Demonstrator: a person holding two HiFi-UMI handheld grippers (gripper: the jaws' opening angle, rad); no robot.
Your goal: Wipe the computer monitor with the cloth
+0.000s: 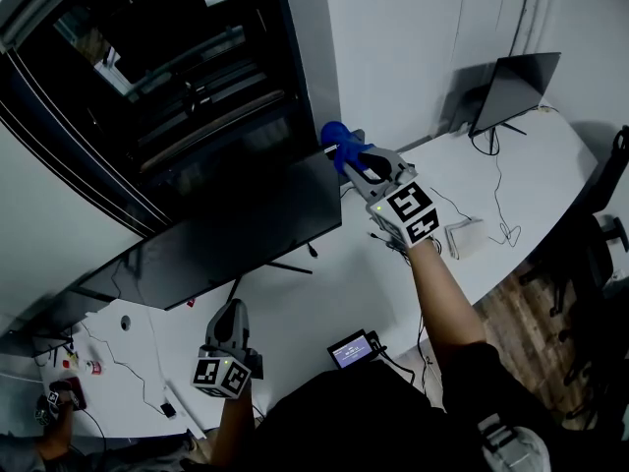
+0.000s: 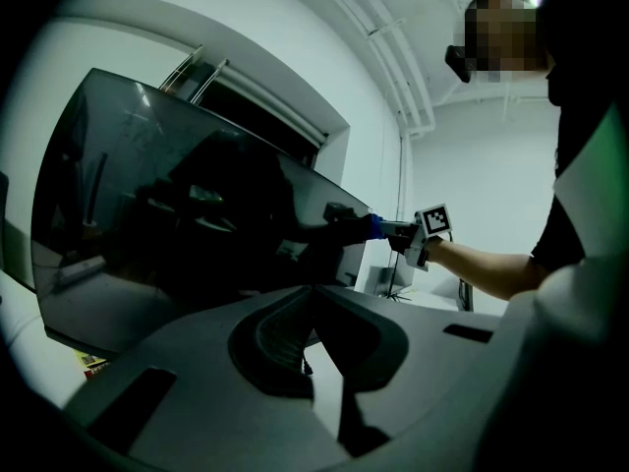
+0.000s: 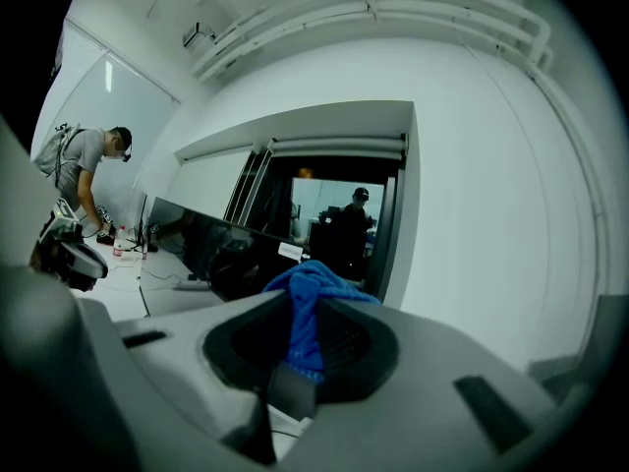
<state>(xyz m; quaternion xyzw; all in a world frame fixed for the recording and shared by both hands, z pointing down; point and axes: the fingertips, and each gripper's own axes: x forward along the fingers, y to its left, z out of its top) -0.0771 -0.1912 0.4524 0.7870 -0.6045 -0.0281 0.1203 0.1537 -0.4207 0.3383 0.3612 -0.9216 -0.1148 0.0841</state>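
The wide dark monitor [image 1: 226, 234] stands on the white desk [image 1: 324, 293], its screen facing me. My right gripper [image 1: 341, 150] is raised at the monitor's upper right corner and is shut on a blue cloth [image 1: 331, 134]. In the right gripper view the cloth [image 3: 305, 313] bunches between the jaws, with the monitor [image 3: 211, 244] just beyond it. My left gripper [image 1: 231, 310] hangs low in front of the monitor's lower middle, shut and holding nothing. The left gripper view looks along the screen [image 2: 177, 224] to the cloth [image 2: 376, 226].
A second, smaller monitor [image 1: 516, 87] stands at the desk's far right. A small device with a lit screen [image 1: 352, 350], a white box [image 1: 464, 236] and loose cables [image 1: 501, 229] lie on the desk. A dark window [image 1: 167, 57] is behind. Another person [image 3: 93, 175] bends over the desk's far end.
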